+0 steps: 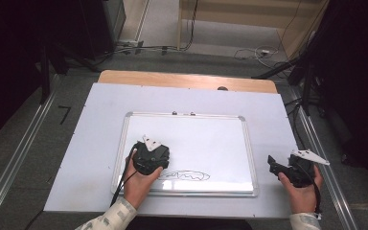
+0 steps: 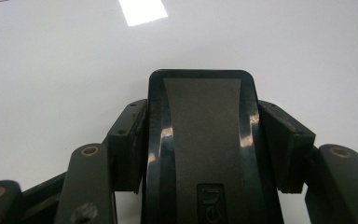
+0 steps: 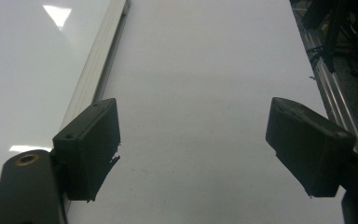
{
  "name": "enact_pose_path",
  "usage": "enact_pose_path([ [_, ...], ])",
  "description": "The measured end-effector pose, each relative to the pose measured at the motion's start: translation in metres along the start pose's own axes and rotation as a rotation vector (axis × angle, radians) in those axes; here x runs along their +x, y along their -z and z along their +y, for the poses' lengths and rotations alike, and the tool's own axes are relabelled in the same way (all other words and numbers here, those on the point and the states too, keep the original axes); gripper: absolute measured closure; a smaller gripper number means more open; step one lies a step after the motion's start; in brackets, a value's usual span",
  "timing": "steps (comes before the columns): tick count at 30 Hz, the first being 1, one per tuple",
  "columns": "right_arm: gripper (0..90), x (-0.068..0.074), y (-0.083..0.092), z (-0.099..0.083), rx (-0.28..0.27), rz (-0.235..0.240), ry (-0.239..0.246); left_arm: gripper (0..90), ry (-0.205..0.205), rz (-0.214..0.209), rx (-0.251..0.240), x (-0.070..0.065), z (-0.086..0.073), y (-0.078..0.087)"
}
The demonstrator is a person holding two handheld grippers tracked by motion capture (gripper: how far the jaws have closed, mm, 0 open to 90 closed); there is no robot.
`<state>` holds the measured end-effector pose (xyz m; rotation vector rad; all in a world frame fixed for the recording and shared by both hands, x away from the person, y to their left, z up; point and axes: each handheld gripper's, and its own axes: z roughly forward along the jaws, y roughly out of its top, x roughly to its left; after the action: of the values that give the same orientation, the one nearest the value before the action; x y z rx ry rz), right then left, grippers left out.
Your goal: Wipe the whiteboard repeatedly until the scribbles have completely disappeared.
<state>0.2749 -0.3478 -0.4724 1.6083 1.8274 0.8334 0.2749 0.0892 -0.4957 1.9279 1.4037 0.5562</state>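
Note:
A framed whiteboard [image 1: 196, 139] lies on the table, with a black scribble [image 1: 184, 176] near its front edge. My left gripper [image 1: 151, 158] hovers over the board's front left part, just left of the scribble. In the left gripper view my left gripper [image 2: 205, 140] is shut on a black board eraser [image 2: 200, 107] with a grey middle strip, its pads pressing both sides over the white surface. My right gripper [image 1: 274, 164] rests to the right of the board. Its jaws [image 3: 200, 140] stand wide apart with nothing between them, beside the board's metal frame [image 3: 98, 70].
A large white sheet [image 1: 91, 153] covers the wooden table [image 1: 187, 79] under the board. Metal rails [image 1: 24, 153] run along both sides of the table. Cables [image 1: 254, 52] lie on the floor beyond the far edge.

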Motion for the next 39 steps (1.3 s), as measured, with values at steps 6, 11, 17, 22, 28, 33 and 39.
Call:
enact_pose_path([
  [6, 16.3, -0.001, 0.0, 0.0, 0.0, -0.001, -0.002, 39.5, 0.008, -0.009, 0.001, 0.001, 0.0, 0.0],
  [11, 16.3, 0.0, 0.0, 0.0, 0.003, 0.0, -0.001, 39.4, 0.009, -0.012, -0.009, 0.002, 0.001, 0.001],
  [17, 16.3, 0.0, 0.0, 0.0, 0.003, -0.001, -0.002, 40.4, -0.01, -0.001, -0.006, 0.0, 0.001, 0.001],
  [22, 16.3, 0.0, 0.0, 0.0, 0.0, -0.003, -0.001, 40.7, -0.032, 0.004, -0.012, -0.004, 0.001, 0.001],
  [28, 16.3, 0.0, 0.001, 0.0, -0.002, 0.0, 0.001, 40.8, -0.048, -0.005, -0.014, -0.009, 0.003, -0.002],
  [33, 16.3, 0.0, 0.001, 0.0, -0.004, 0.0, 0.002, 40.8, -0.055, -0.013, -0.014, -0.015, 0.005, -0.006],
  [39, 16.4, 0.0, 0.002, 0.0, -0.005, 0.003, -0.001, 40.8, -0.057, -0.021, -0.015, -0.021, 0.007, -0.008],
])
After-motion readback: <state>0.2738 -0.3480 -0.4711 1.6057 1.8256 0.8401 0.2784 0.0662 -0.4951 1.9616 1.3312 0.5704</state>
